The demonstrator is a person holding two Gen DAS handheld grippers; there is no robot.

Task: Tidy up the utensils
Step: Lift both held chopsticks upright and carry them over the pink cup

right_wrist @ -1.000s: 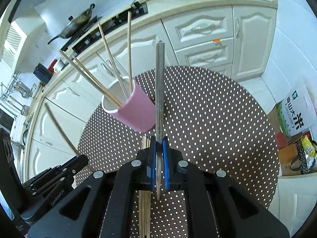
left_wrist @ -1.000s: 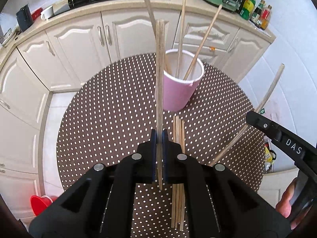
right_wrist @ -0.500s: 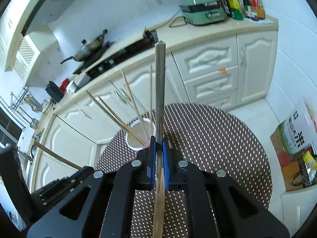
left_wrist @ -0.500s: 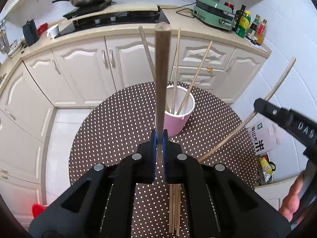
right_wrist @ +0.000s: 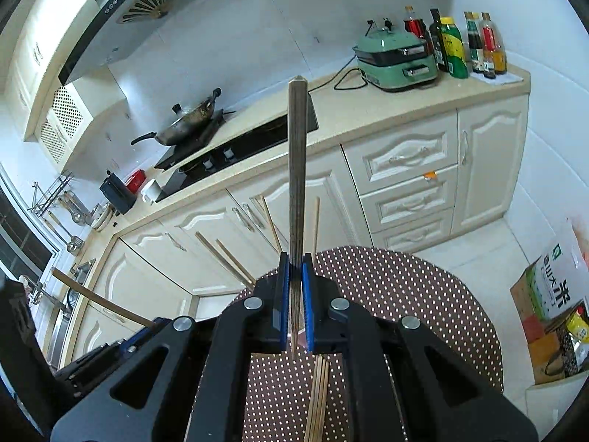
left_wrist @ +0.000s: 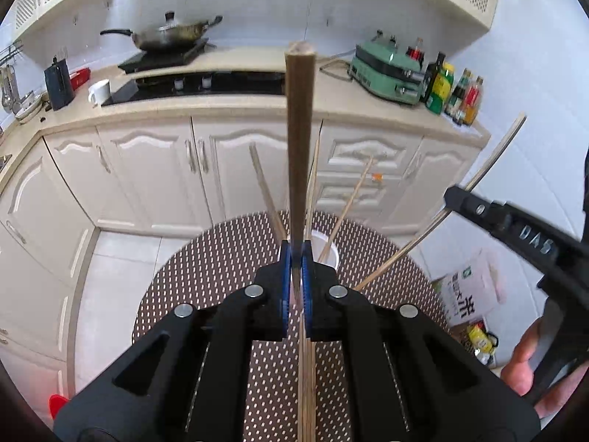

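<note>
My left gripper (left_wrist: 295, 258) is shut on a wooden chopstick (left_wrist: 299, 140) that stands up along its fingers. My right gripper (right_wrist: 295, 269) is shut on another chopstick (right_wrist: 297, 169), also upright; it shows at the right of the left wrist view (left_wrist: 478, 209). The pink cup (left_wrist: 328, 254) with several chopsticks (left_wrist: 346, 210) in it sits just beyond the left gripper's fingers, mostly hidden. Loose chopsticks (left_wrist: 306, 386) lie on the dotted brown round table (left_wrist: 221, 280) below both grippers, also in the right wrist view (right_wrist: 319, 394).
Cream kitchen cabinets (left_wrist: 158, 169) and a counter with a stove, wok (left_wrist: 165, 35), green appliance (left_wrist: 386, 73) and bottles (left_wrist: 452, 92) stand behind the table. A rice bag (right_wrist: 559, 287) and boxes sit on the floor at the right.
Both grippers have risen and tilted up with their chopsticks. The table and cup have dropped low in both views and more of the kitchen shows.
</note>
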